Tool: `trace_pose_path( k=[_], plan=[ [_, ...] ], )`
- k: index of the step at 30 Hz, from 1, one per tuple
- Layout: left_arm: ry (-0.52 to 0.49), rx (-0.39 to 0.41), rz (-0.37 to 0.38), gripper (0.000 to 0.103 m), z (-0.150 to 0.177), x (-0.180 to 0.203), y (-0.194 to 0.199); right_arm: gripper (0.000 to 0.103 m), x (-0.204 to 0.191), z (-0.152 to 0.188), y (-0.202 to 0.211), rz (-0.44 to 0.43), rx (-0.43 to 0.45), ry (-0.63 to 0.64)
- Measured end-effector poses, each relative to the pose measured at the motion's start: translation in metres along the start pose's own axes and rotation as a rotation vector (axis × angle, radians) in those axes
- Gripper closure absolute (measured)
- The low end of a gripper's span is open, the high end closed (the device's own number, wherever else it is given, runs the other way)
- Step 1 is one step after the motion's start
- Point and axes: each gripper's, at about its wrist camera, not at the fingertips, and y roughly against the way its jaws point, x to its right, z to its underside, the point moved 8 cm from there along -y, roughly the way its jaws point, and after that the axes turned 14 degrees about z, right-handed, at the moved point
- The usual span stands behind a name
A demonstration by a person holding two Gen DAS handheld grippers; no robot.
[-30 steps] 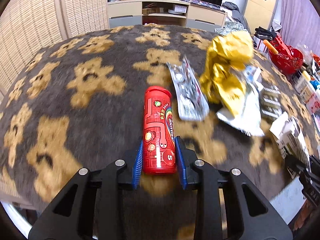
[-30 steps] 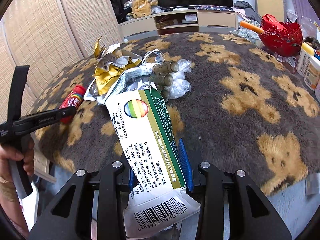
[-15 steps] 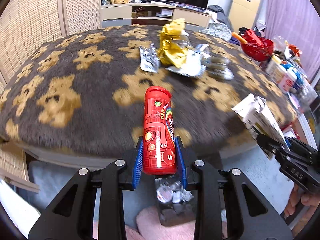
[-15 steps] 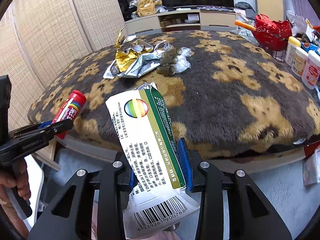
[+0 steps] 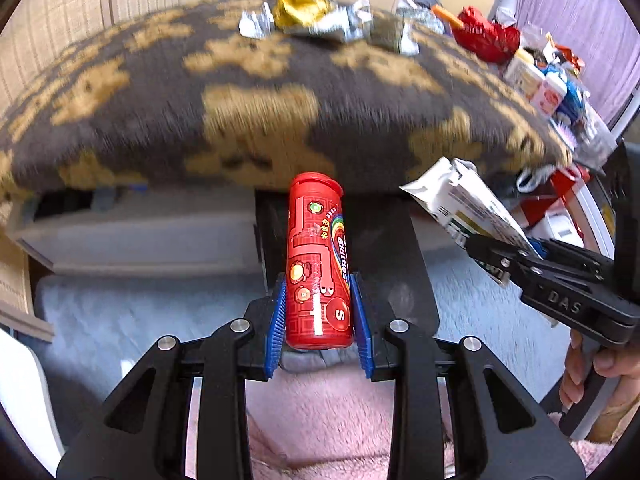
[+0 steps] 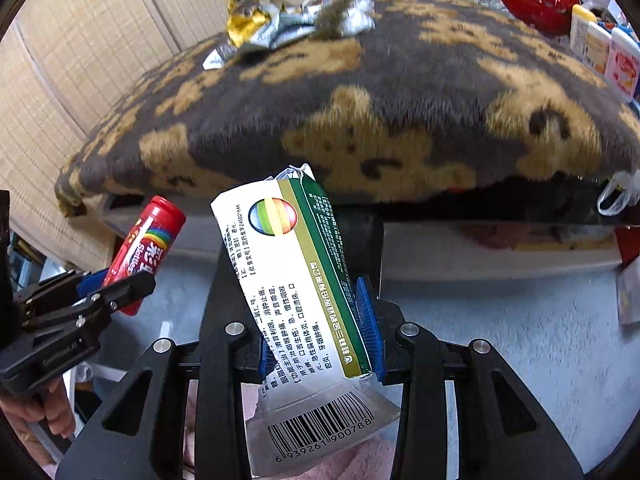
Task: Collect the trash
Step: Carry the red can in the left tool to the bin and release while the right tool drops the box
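Both claws now off table edge; L claw (image 5: 320, 320) clamps Skittles tube (image 5: 319, 264), R claw (image 6: 320, 328) clamps box (image 6: 296, 280).

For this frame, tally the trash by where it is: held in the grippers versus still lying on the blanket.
Held in grippers: 2 (Skittles tube in the left gripper, medicine box in the right gripper)
On the blanket: 1 wrapper pile, too blurred to count piece by piece
Total: 3
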Motion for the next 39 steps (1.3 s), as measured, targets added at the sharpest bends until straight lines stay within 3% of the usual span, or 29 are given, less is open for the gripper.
trace_pose_path(
  k=[6, 13, 24, 25, 26, 27, 31, 34, 36, 39],
  plan=[
    [0.050, -0.094, 0.014, 0.075, 0.032, -0.008, -0.041, 0.066, -0.003, 0.019, -0.033, 0.032, -0.074, 0.006],
    [0.053, -0.152, 0.010, 0.075, 0.045, -0.020, -0.081, 0.066, -0.004, 0.027, -0.066, 0.023, -0.132, -0.028],
    [0.056, -0.151, 0.036, 0.075, 0.036, -0.028, -0.091, 0.062, -0.010, 0.017, -0.086, 0.035, -0.147, -0.036],
    [0.057, -0.149, 0.035, 0.074, 0.035, -0.028, -0.090, 0.056, -0.010, 0.016, -0.086, 0.040, -0.144, -0.034],
    [0.057, -0.148, 0.032, 0.070, 0.034, -0.028, -0.088, 0.044, -0.009, 0.014, -0.085, 0.043, -0.139, -0.033],
    [0.055, -0.145, 0.029, 0.067, 0.033, -0.027, -0.088, 0.039, -0.009, 0.013, -0.083, 0.046, -0.130, -0.037],
    [0.048, -0.122, 0.010, 0.056, 0.029, -0.027, -0.077, 0.025, -0.001, 0.005, -0.072, 0.075, -0.091, -0.049],
    [0.040, -0.089, -0.009, 0.030, 0.024, -0.028, -0.064, 0.005, 0.007, 0.000, -0.061, 0.117, -0.057, -0.054],
    [0.036, -0.062, -0.022, 0.014, 0.020, -0.030, -0.054, 0.004, 0.011, -0.003, -0.053, 0.131, -0.038, -0.041],
    [0.022, -0.040, -0.034, 0.008, 0.015, -0.030, -0.040, 0.003, 0.017, -0.005, -0.040, 0.140, -0.022, -0.024]
  ],
)
